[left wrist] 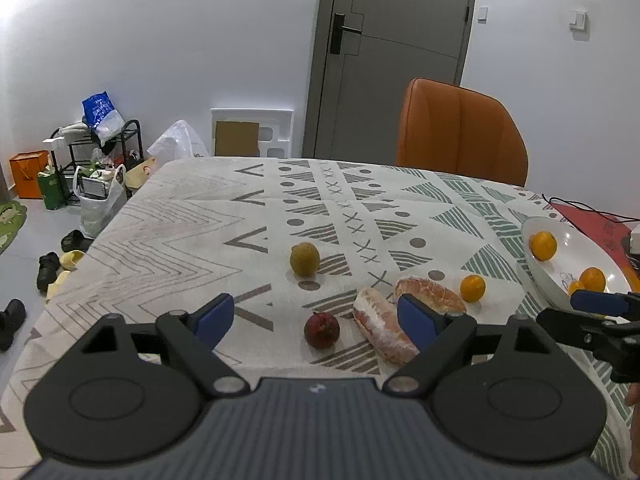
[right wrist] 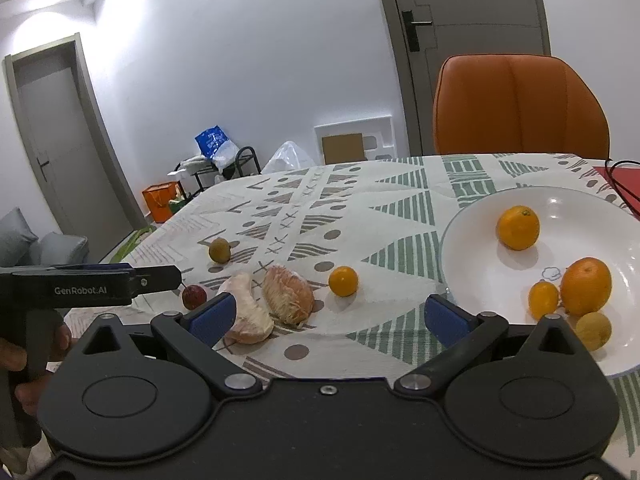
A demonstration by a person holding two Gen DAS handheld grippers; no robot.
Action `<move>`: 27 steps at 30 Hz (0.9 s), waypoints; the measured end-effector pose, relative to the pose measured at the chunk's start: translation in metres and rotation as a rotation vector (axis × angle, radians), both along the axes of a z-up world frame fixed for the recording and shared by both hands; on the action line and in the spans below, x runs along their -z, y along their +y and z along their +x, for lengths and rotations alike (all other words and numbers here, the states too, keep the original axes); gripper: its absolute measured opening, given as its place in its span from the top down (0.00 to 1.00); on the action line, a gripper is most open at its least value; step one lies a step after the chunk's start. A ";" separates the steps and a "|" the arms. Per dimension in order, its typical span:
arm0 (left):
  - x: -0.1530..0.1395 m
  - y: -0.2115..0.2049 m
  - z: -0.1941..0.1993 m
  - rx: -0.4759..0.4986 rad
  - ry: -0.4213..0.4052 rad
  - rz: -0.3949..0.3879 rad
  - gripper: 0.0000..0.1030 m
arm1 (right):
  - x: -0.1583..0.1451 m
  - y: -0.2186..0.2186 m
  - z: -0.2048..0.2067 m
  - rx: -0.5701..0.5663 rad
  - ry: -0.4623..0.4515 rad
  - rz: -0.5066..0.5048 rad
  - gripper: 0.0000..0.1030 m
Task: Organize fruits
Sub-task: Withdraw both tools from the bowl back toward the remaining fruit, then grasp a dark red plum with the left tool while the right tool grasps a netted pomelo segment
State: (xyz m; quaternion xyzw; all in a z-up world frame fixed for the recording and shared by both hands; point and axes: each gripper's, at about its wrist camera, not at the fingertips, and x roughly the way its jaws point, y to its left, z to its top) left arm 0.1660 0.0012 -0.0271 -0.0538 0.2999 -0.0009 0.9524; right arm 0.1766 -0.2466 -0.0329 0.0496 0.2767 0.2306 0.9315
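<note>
Fruits like the peeled pomelo piece (right wrist: 248, 312) look soft and squishy, so hold its middle gently; both the left gripper (left wrist: 316, 316) and the right gripper (right wrist: 328, 316) are wide open and hold nothing

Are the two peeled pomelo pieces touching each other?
Cannot tell. In both views the pomelo pieces lie side by side, but neither plainly shows contact or a gap.

Oranges (right wrist: 517, 227): four. Pomelo segments (right wrist: 289, 294): two. Green-brown fruits (right wrist: 219, 250): two. Red fruit (right wrist: 194, 296): one. Plate (right wrist: 480, 280): one.
</note>
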 end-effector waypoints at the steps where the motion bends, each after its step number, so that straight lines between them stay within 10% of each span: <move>1: 0.001 0.000 0.001 0.000 0.003 -0.003 0.17 | 0.000 0.001 0.000 -0.001 0.001 -0.004 0.02; 16: 0.024 0.002 0.018 0.027 0.051 -0.033 0.49 | 0.008 0.017 0.015 -0.017 0.028 -0.045 0.21; 21: 0.032 0.002 0.023 0.045 0.074 -0.055 0.78 | 0.013 0.025 0.025 -0.035 0.052 -0.057 0.35; 27: 0.028 0.012 0.020 0.034 0.062 -0.066 0.78 | 0.016 0.039 0.032 -0.068 0.056 -0.090 0.43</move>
